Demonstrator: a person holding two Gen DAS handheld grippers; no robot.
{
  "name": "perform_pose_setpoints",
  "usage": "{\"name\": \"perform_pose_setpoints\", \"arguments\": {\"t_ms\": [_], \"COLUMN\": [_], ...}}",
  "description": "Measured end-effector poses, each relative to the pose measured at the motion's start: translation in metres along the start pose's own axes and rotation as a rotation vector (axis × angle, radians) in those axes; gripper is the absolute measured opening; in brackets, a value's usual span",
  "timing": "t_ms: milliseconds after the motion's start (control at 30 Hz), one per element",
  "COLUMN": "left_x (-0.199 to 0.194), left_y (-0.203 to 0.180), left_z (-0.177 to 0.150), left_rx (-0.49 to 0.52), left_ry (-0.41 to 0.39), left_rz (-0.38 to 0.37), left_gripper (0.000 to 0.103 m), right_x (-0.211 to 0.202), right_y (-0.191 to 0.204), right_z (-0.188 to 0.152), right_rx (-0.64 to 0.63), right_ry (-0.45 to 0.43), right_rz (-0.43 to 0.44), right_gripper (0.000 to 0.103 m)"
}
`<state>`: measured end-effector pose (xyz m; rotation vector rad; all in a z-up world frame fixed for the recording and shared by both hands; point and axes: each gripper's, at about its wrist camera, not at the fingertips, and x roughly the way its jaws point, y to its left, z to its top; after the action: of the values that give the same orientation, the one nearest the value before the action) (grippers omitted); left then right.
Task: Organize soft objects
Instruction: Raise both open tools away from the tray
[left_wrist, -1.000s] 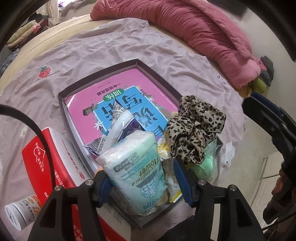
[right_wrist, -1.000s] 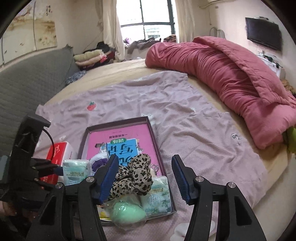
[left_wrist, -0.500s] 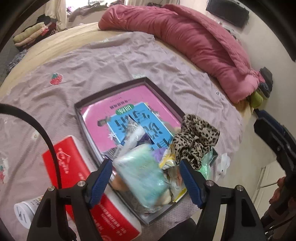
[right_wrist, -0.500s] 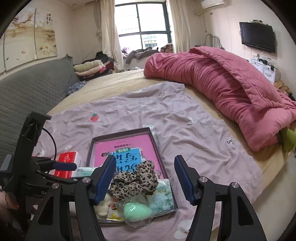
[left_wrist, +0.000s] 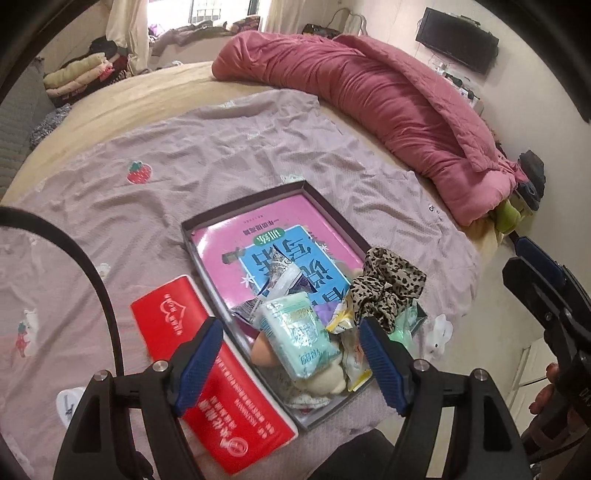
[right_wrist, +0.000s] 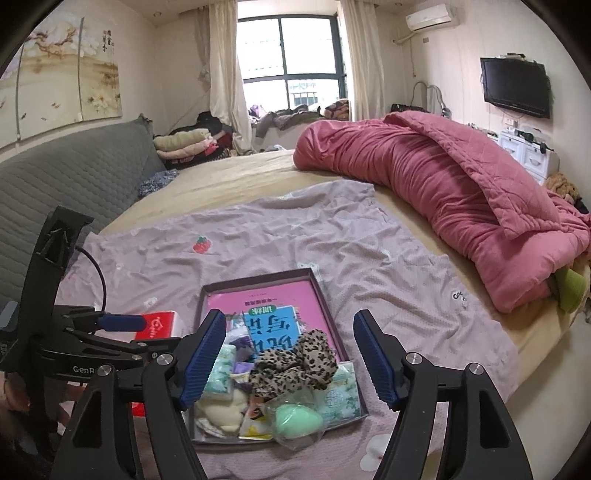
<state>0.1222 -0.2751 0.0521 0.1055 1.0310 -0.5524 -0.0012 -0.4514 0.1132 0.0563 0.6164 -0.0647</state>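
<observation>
Daylight from the window (right_wrist: 291, 70) far ahead of the fingers, panes blown out white. Room evenly lit, soft and slightly dim, colours muted. Faint shadows only, right under the fingers (right_wrist: 201, 363). Both views sharp in the middle. Heavy fisheye: bed (left_wrist: 110, 122) edges bow, black vignette at the corners. Slight softness toward the rim.

Left gripper (left_wrist: 291, 358) was wide open over the box (left_wrist: 334, 230), jaws just spread, nothing gripped. Tissue pack (left_wrist: 299, 338) and leopard scrunchie (left_wrist: 384, 288) sat inside.
</observation>
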Motion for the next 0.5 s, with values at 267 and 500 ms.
{"name": "perform_pose_setpoints", "arguments": {"t_ms": [267, 500], "left_x": [-0.037, -0.064], "left_y": [0.002, 0.005], "left_z": [-0.024, -0.052], "left_rx": [-0.005, -0.013], "left_ry": [-0.044, -0.075], "left_rz": [0.073, 0.084], "left_gripper": [0.077, 0.077], "right_x": [-0.036, -0.063], "right_y": [0.022, 0.052], "right_z": [-0.013, -0.032], "right_rx": [0.055, 0.072], "right_ry": [-0.055, -0.073], "right_rz": [-0.028, -0.088], "right_gripper": [0.075, 0.077]}}
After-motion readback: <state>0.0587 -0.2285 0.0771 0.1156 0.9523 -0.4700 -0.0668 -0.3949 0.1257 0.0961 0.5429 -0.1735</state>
